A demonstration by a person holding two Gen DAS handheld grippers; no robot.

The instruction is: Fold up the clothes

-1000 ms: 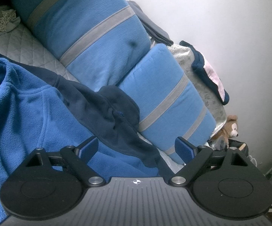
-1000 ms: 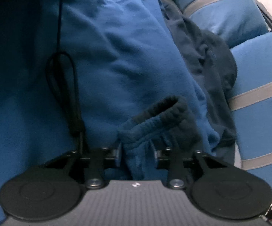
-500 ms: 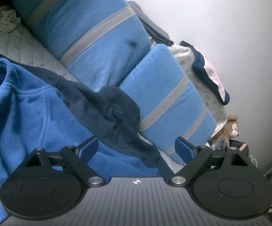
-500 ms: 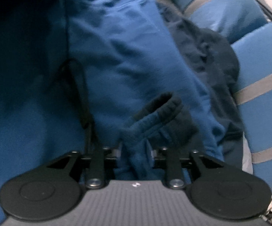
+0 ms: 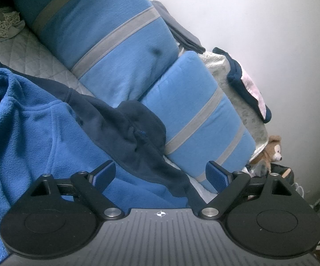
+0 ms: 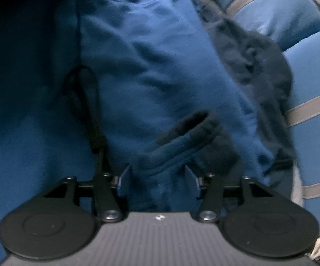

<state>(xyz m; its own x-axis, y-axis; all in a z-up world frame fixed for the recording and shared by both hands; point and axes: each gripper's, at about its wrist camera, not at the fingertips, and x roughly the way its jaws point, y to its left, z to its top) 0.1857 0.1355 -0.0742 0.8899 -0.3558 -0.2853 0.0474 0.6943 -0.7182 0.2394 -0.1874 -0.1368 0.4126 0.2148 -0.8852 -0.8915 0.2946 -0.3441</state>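
Note:
A blue fleece jacket [image 5: 27, 137] with a navy collar [image 5: 133, 133] lies spread on a quilted sofa seat. My left gripper [image 5: 161, 173] hovers open over the navy collar edge, nothing between its pads. In the right wrist view the same blue fleece jacket [image 6: 151, 62] fills the frame. Its sleeve with a navy cuff [image 6: 188, 124] lies across the body. My right gripper [image 6: 159, 178] points down at it, jaws opening, the sleeve lying between the pads without being pressed. A black drawstring loop [image 6: 82, 102] lies to the left.
Two blue cushions with grey stripes [image 5: 120, 44] lean along the sofa back, with folded dark clothes [image 5: 246, 84] on the armrest. A plush toy [image 5: 270, 148] sits beyond the sofa end, below a white wall [image 5: 259, 11]. The striped cushions [image 6: 310, 93] border the jacket on the right.
My right gripper's jaws have spread apart and let go of the sleeve, which now lies loose on the jacket. The left gripper has stayed still.

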